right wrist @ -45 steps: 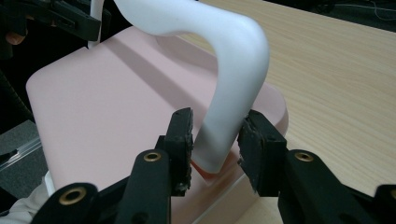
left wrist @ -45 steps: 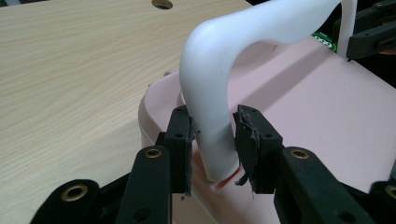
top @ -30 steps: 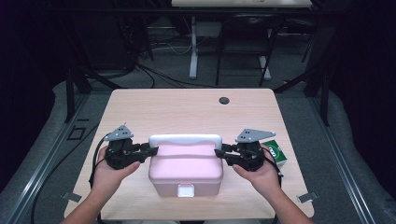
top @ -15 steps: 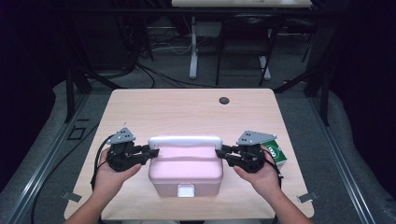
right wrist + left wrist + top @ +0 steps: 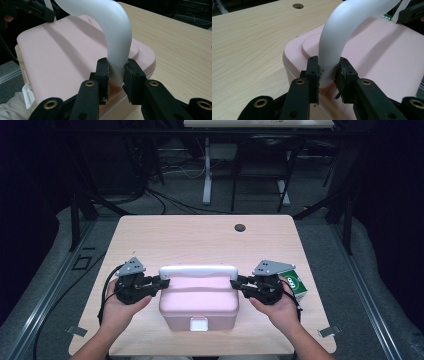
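— Left gripper (image 5: pixel 328 77) and right gripper (image 5: pixel 116 75) each pinch an end of the white handle (image 5: pixel 198 271)?
— Yes; pink box (image 5: pixel 198 302) sits near the table's (image 5: pixel 200 240) front edge. Swing both together, evenly

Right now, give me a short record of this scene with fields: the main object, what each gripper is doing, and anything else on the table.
main object: pink box with a white handle, lid shut, white latch at its front
left gripper: shut on the handle's left end
right gripper: shut on the handle's right end
handle position: raised in an arch over the lid
other item: green and white carton, beside the right gripper
surface: light wooden table with a round hole near its far edge
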Demonstrator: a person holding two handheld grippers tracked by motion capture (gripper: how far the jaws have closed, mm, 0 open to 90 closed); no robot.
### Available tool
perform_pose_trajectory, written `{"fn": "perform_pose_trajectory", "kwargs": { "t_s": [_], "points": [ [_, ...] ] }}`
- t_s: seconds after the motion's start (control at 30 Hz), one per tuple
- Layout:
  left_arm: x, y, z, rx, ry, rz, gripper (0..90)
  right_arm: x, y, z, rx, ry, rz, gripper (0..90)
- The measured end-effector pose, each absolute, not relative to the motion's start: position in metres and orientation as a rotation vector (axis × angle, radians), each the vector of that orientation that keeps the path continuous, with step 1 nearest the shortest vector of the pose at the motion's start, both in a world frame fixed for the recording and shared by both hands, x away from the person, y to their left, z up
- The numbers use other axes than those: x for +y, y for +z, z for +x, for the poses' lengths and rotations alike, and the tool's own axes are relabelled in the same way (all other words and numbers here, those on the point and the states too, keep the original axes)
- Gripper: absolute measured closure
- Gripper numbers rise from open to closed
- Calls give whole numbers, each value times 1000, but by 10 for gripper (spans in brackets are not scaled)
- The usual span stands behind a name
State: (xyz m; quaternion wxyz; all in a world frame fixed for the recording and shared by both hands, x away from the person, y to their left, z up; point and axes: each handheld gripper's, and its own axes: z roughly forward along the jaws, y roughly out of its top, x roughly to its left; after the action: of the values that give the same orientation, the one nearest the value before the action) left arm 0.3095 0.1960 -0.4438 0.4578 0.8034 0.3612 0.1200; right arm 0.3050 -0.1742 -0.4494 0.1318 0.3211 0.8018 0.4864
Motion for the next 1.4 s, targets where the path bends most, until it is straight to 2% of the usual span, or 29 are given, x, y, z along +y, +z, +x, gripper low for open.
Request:
{"fn": "perform_pose_trajectory", "kwargs": {
  "t_s": [1.2, 1.4],
  "points": [
    [198, -417, 326, 913, 252, 1956, 734, -178, -426, 319, 2305, 1496, 983, 747],
    [200, -413, 327, 912, 252, 1943, 709, -178, -425, 321, 2298, 1509, 1000, 747]
  ]
}}
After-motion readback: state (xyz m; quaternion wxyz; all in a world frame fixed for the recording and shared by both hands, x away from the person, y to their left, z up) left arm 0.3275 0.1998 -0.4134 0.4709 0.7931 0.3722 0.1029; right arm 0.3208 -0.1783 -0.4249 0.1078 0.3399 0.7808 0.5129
